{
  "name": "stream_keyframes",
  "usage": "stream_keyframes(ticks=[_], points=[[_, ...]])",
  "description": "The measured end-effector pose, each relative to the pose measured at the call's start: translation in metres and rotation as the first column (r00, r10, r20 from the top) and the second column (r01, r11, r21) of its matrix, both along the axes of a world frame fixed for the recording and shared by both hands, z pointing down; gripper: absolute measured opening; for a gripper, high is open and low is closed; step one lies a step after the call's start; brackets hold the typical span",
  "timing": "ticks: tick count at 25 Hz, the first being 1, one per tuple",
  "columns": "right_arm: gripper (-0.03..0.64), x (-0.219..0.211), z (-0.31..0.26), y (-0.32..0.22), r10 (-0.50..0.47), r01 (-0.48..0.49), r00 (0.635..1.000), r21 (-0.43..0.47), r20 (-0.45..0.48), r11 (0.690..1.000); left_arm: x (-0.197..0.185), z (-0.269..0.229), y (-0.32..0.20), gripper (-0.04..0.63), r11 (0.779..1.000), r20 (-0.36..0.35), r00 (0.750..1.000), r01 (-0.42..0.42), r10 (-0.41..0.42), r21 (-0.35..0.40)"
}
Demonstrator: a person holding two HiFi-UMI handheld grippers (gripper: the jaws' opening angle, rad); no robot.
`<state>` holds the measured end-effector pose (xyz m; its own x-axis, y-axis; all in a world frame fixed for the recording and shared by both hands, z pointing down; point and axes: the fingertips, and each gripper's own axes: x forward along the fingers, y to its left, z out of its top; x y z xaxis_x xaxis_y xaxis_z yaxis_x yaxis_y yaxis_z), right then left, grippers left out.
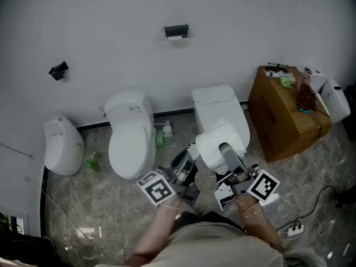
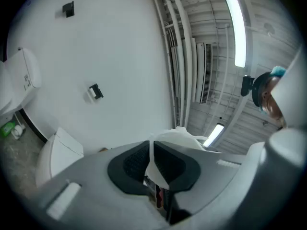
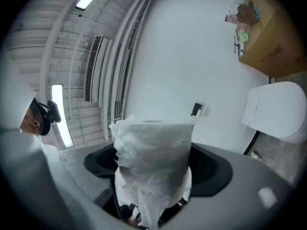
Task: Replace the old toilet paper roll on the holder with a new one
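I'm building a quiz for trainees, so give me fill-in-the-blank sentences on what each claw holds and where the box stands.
The right claw grips a wrapped toilet paper ___. The left claw is ___ on a thin flap of wrapper. In the head view the cardboard box stands ___ of the toilets.
Missing: roll; shut; right.

Mock-up washroom inside an industrial hall, shown by white toilets (image 1: 131,143) lined along a bare wall (image 1: 111,15) on a stone-patterned floor (image 1: 83,216), a wall-mounted paper holder (image 1: 177,32), a cluttered cardboard box (image 1: 286,113), and exposed ceiling pipes (image 2: 177,56) with strip lights (image 2: 235,30).
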<state>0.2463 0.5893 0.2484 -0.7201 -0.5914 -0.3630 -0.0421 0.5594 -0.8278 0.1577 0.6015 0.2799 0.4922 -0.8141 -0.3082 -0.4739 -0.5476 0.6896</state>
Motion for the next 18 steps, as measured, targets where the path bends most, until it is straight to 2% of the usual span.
stream_keyframes(ticks=[3,7,12,18], points=[[0.43,-0.001,-0.002,-0.002,-0.006,0.006,1.0,0.013,0.012,1.0,0.0,0.001,-0.003,0.012,0.999,-0.012,0.999,-0.036,0.036,0.0],[0.43,-0.002,0.002,-0.004,-0.011,0.011,1.0,0.009,0.021,1.0,-0.007,0.002,-0.007,0.012,1.0,0.01,1.0,-0.011,0.011,0.011],[0.43,0.004,0.007,-0.006,-0.015,0.015,1.0,0.008,0.02,1.0,0.001,0.002,-0.007,0.012,1.0,-0.018,1.0,-0.012,0.013,0.028],[0.43,0.019,0.014,-0.01,-0.06,0.059,0.997,0.022,0.044,0.998,0.005,0.012,-0.011,0.011,1.0,-0.016,1.0,0.0,0.0,0.021]])
